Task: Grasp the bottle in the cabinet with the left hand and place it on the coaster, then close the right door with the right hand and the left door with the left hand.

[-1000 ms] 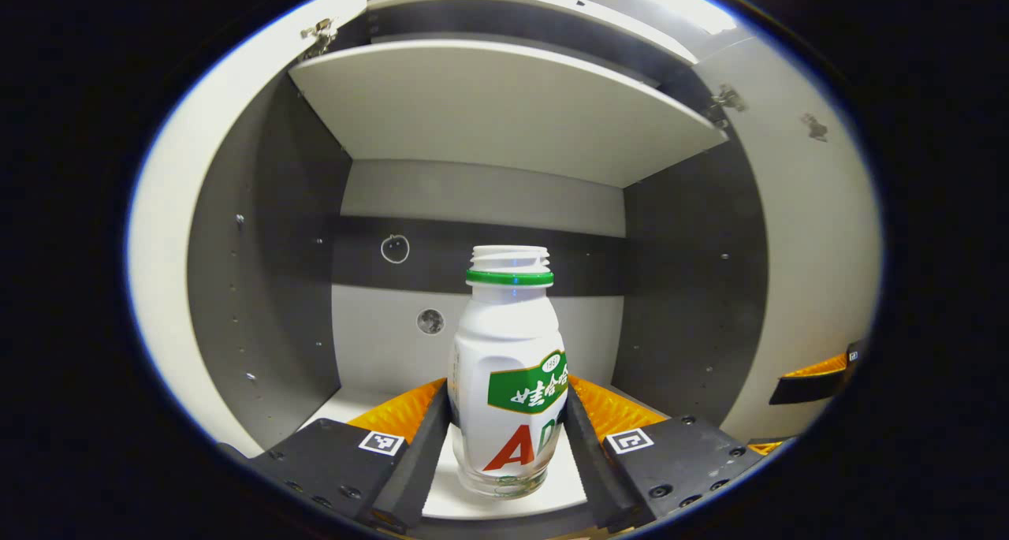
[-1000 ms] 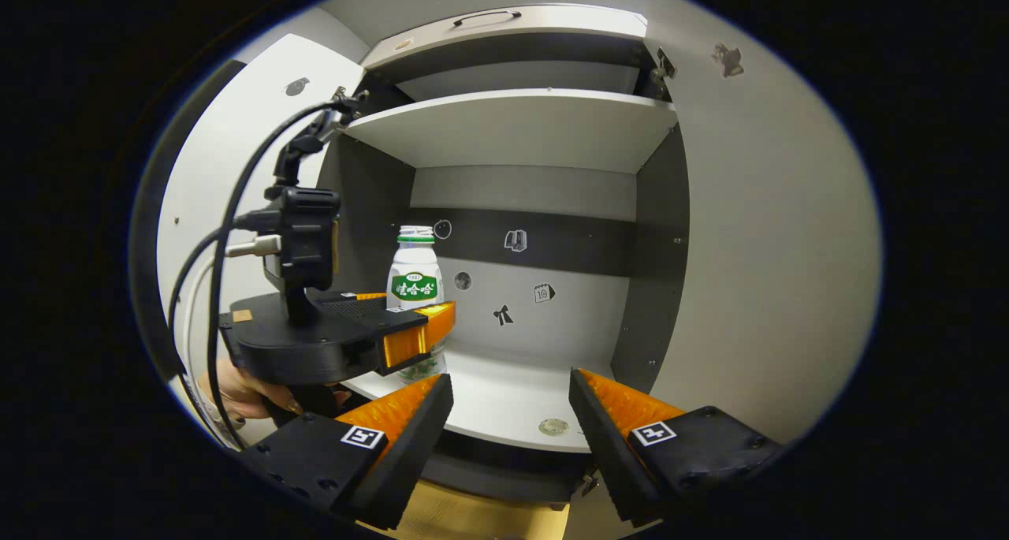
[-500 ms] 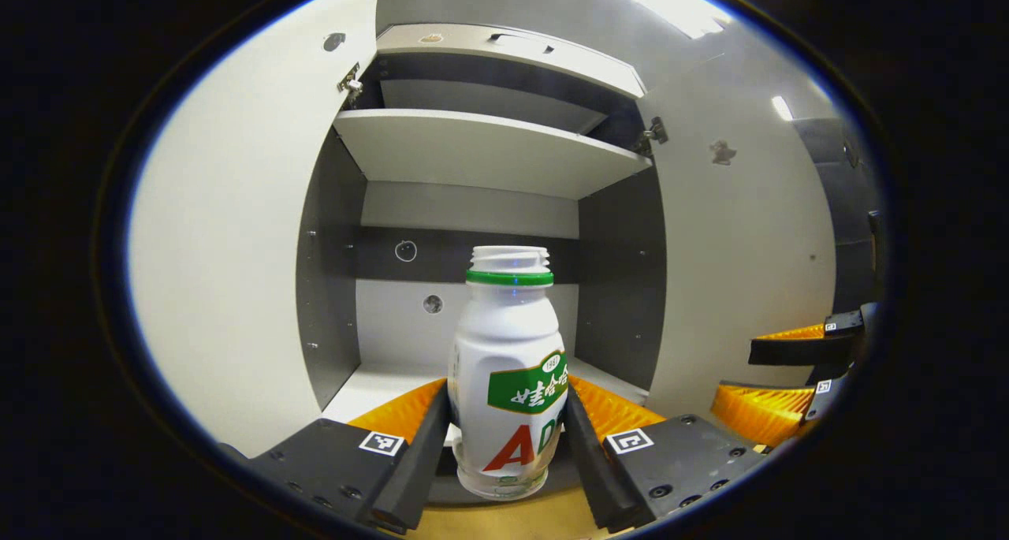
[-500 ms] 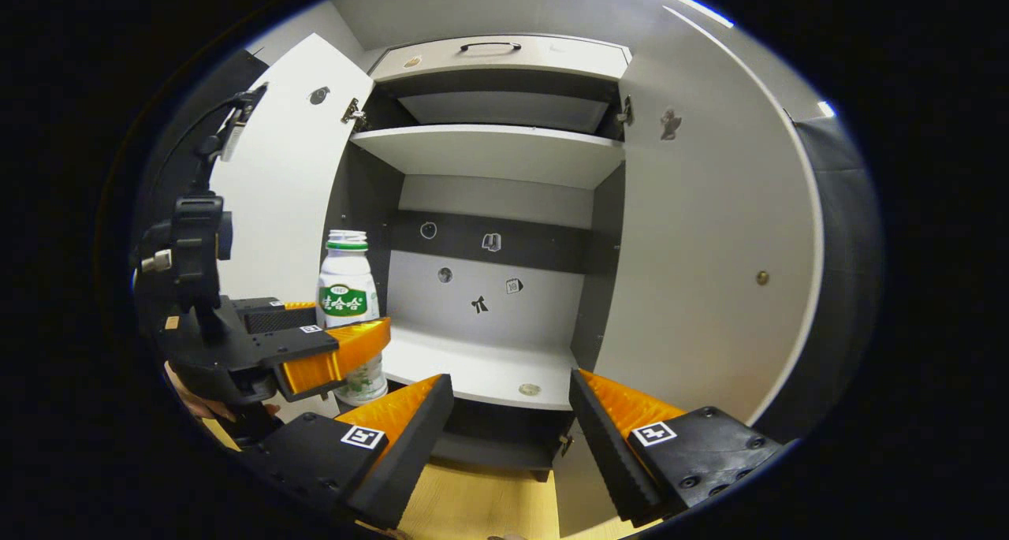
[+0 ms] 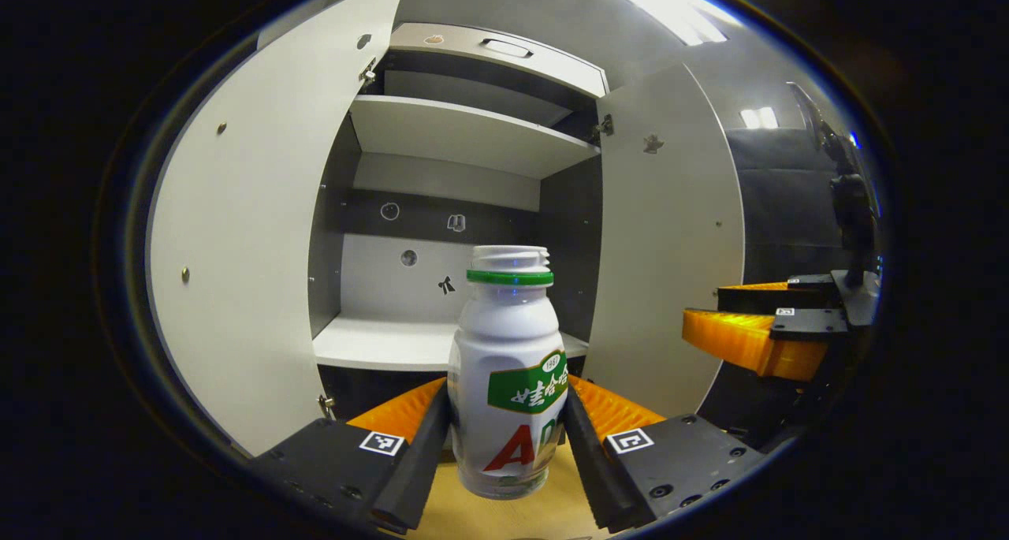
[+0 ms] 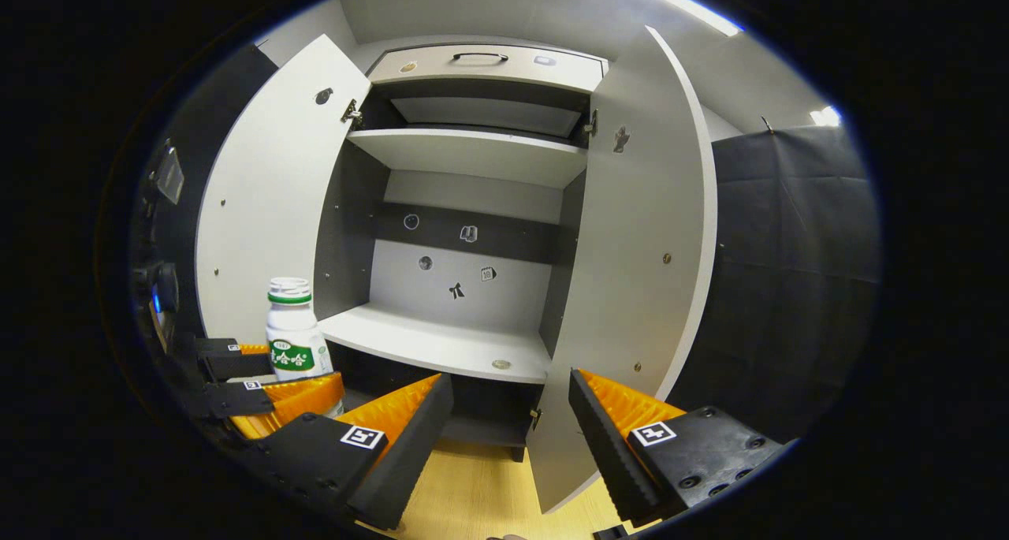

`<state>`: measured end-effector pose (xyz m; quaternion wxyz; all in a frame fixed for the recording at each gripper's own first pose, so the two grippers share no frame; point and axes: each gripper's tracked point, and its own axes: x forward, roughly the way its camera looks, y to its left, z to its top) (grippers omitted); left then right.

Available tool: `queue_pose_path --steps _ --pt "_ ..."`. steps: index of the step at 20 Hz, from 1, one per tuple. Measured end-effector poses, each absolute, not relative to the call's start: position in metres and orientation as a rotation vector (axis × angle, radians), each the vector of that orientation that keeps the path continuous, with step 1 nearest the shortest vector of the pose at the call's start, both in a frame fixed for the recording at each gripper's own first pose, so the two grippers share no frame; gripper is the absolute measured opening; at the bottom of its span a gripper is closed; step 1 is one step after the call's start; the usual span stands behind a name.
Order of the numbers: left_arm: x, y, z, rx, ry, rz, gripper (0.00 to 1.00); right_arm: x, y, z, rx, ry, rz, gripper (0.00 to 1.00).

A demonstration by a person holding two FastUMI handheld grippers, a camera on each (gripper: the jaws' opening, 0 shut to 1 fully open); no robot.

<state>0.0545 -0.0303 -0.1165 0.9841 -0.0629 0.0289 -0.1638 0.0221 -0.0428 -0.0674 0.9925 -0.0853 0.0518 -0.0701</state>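
Observation:
A white bottle [image 5: 508, 374] with a green neck ring and no cap stands upright between my left gripper's [image 5: 507, 422] orange fingers, which press on both its sides. It hangs in the air in front of the cabinet, above a wooden surface [image 5: 473, 516]. In the right gripper view the same bottle [image 6: 293, 339] shows at the lower left, held by the left gripper [image 6: 272, 386]. My right gripper [image 6: 511, 414] is open and holds nothing, facing the cabinet's lower shelf [image 6: 441, 347]. Both cabinet doors stand open: the left door [image 6: 264, 201] and the right door [image 6: 638, 288].
The cabinet has an upper shelf [image 6: 473, 154] and a drawer with a handle [image 6: 481, 63] on top. Small stickers mark its back wall [image 6: 461, 276]. A small round disc [image 6: 500, 364] lies on the lower shelf. Black cloth [image 6: 788, 264] hangs to the right of the right door.
The left gripper has pulled back out of the cabinet with the bottle, which has left the shelf. The right gripper has backed away too, so more of both doors shows.

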Motion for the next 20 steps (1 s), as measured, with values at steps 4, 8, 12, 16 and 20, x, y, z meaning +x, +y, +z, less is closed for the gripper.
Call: queue_pose_path --steps 4,8,12,16,20 --pt "0.031 -0.034 -0.145 -0.138 0.050 -0.319 0.78 0.024 -0.039 -0.089 -0.193 0.111 -0.065 0.98" --pt "0.009 -0.037 -0.176 -0.129 0.034 -0.263 0.78 0.023 -0.031 -0.132 -0.189 0.179 0.052 0.98" --pt "-0.017 -0.044 -0.222 -0.082 0.032 -0.199 0.78 0.012 -0.014 -0.157 -0.177 0.147 0.182 0.97" --pt "-0.034 -0.058 -0.279 -0.062 0.064 -0.177 0.78 -0.002 -0.003 -0.190 -0.177 0.154 0.262 0.98" --pt "-0.037 -0.076 -0.322 -0.131 0.075 -0.214 0.78 -0.013 -0.004 -0.229 -0.159 0.186 0.269 0.98"
